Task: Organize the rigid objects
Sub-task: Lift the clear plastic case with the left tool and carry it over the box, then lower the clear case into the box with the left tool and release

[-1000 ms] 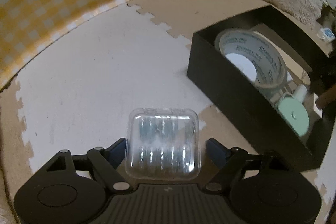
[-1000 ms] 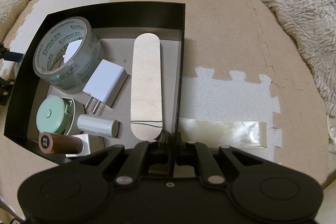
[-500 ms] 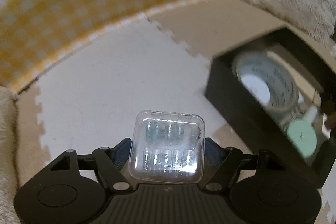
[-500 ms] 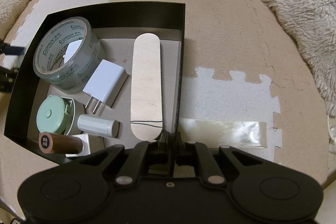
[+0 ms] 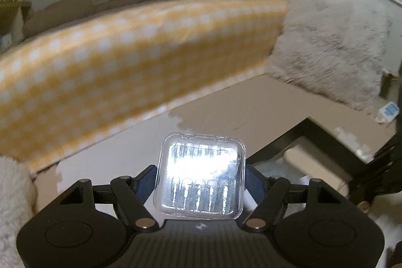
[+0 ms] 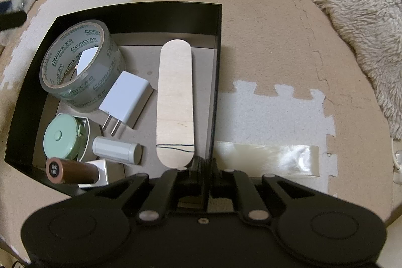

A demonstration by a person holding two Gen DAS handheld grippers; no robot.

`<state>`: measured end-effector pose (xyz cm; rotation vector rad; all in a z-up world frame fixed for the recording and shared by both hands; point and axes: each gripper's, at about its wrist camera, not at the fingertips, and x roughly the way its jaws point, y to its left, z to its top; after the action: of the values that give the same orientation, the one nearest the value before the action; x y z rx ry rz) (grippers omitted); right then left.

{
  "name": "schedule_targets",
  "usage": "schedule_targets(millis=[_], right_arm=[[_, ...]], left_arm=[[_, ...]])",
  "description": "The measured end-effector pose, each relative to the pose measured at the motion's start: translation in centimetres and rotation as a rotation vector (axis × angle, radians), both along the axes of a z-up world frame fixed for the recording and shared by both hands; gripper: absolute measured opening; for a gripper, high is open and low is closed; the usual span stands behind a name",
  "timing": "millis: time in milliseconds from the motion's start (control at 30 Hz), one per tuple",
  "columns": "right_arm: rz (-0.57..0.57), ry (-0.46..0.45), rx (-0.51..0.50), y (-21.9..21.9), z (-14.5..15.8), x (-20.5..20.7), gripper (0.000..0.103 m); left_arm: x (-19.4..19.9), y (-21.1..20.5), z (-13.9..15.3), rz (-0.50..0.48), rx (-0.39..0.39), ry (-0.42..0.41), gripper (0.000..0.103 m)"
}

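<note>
A clear plastic case (image 5: 201, 175) with small metal pieces inside sits between the blue pads of my left gripper (image 5: 199, 173), which is shut on it and holds it off the mat. The black box (image 5: 284, 142) lies below and to the right. My right gripper (image 6: 203, 163) is shut on the right wall of the black box (image 6: 218, 62) near its front corner. Inside the box lie a tape roll (image 6: 80, 72), a white charger (image 6: 125, 99), a flat wooden stick (image 6: 176, 102), a green tape measure (image 6: 62, 140), a pale cylinder (image 6: 116, 150) and a brown tube (image 6: 72, 171).
A yellow checked cushion edge (image 5: 125, 54) borders the foam mat at the back. Fluffy pillows (image 5: 331, 42) (image 6: 364, 16) lie at the right. A strip of clear tape (image 6: 271, 160) sticks to the mat right of the box.
The left gripper's pads closed onto the clear case, then it rose and tilted up, so the room beyond the cushion shows. The right gripper and box stayed still.
</note>
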<state>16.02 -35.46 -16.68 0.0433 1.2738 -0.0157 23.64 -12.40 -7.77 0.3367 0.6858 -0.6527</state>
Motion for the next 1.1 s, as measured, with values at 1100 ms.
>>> schedule_targets(millis=[1100], right_arm=[[-0.009, -0.006, 0.020, -0.5, 0.0, -0.2, 0.007]], left_arm=[[-2.0, -14.0, -5.8, -0.024, -0.118, 0.255, 0.077]])
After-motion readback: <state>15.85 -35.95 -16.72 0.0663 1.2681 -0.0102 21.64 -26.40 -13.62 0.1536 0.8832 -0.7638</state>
